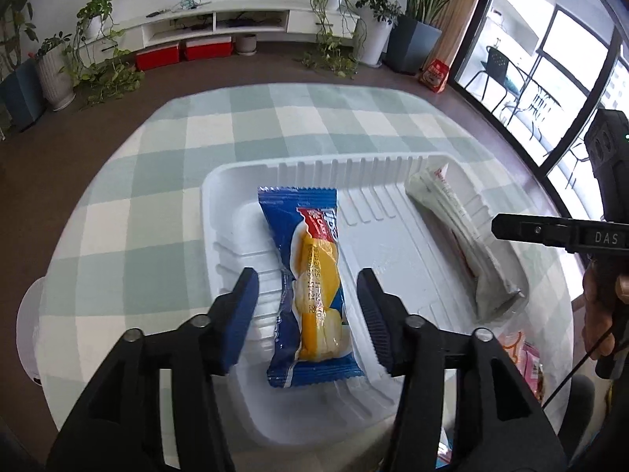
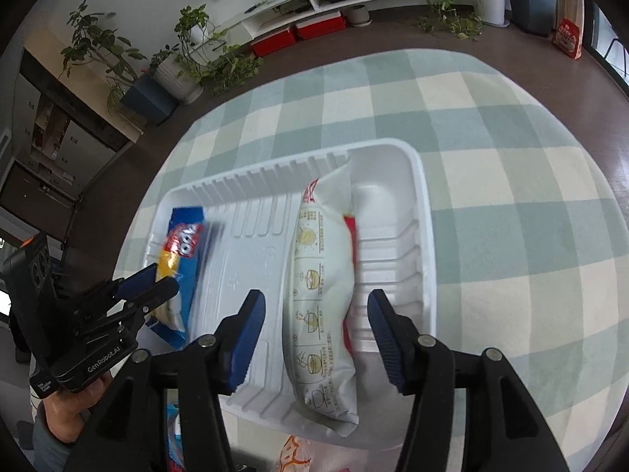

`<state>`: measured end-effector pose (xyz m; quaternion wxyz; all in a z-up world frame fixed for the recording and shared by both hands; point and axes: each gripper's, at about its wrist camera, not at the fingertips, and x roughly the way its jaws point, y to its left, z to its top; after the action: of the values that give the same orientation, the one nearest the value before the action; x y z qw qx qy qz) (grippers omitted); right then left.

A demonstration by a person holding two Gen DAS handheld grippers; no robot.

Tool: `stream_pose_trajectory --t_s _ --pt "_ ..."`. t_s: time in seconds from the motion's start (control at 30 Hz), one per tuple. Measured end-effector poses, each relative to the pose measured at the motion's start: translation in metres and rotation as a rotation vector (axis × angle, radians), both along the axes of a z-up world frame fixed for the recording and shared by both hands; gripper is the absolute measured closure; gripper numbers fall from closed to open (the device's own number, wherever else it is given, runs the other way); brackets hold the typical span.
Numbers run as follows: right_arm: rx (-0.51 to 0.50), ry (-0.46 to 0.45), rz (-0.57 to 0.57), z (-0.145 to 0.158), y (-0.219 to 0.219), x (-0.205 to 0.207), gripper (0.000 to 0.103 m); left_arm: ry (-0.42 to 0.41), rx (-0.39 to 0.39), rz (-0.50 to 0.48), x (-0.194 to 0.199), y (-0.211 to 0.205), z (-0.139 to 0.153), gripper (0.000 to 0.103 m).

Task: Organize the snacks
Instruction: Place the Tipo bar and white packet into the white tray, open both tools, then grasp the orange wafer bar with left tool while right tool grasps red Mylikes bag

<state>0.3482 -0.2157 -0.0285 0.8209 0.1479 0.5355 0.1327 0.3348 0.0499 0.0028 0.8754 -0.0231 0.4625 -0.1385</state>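
A white plastic tray (image 1: 393,259) sits on the checked tablecloth; it also shows in the right wrist view (image 2: 251,228). A blue and yellow snack packet (image 1: 314,287) lies in the tray's left part, between the open fingers of my left gripper (image 1: 308,306). It shows in the right wrist view too (image 2: 179,259), under the left gripper (image 2: 147,281). A white snack packet (image 2: 322,306) lies in the tray's right part, between the open fingers of my right gripper (image 2: 316,334); it also shows in the left wrist view (image 1: 460,236). Neither gripper touches its packet.
More snack packets lie near the table's front edge, a pink one (image 1: 526,358) and an orange-printed one (image 2: 295,452). The round table (image 2: 511,157) has a green and cream checked cloth. Potted plants (image 1: 338,19) and a TV shelf stand far behind.
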Motion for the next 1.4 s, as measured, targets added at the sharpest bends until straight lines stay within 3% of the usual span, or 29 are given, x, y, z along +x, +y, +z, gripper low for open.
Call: stream_pose_trajectory --t_s 0.1,0.27,0.37,0.47,0.53,0.63,0.77,0.93,1.23,1.3,1.4 --pt "0.043 -0.059 -0.031 0.024 -0.018 -0.014 0.036 -0.065 -0.031 0.02 -0.027 0.014 0.027 0.038" --pt "0.15 -0.193 -0.116 0.066 -0.062 -0.067 0.013 -0.167 -0.105 0.012 -0.096 0.033 0.058 0.016" --pt "0.224 -0.284 -0.179 0.083 -0.09 -0.119 0.0 -0.154 -0.145 0.021 -0.145 0.041 0.059 0.008" --pt "0.297 -0.35 -0.201 0.087 -0.108 -0.172 0.0 -0.115 -0.171 0.064 -0.193 0.042 0.049 0.008" --pt "0.303 -0.364 -0.219 0.082 -0.113 -0.207 0.0 -0.107 -0.136 0.08 -0.225 0.035 0.039 0.008" --pt "0.265 -0.33 -0.25 0.065 -0.112 -0.248 0.0 -0.048 -0.116 0.086 -0.255 0.021 0.018 0.008" --pt "0.248 -0.277 -0.276 0.04 -0.102 -0.285 0.0 -0.003 -0.016 0.078 -0.282 -0.002 -0.007 0.008" --pt "0.203 -0.234 -0.24 0.026 -0.073 -0.307 0.003 0.003 0.028 0.108 -0.287 -0.005 -0.02 0.008" --pt "0.022 -0.278 -0.077 0.022 -0.009 -0.33 0.015 0.041 0.115 0.08 -0.267 -0.016 -0.031 0.009" --pt "0.007 -0.276 -0.06 0.021 -0.003 -0.33 0.02 0.058 0.12 0.067 -0.262 -0.019 -0.036 0.016" --pt "-0.013 -0.254 -0.048 0.018 0.004 -0.327 0.026 0.087 0.123 0.042 -0.257 -0.022 -0.044 0.036"
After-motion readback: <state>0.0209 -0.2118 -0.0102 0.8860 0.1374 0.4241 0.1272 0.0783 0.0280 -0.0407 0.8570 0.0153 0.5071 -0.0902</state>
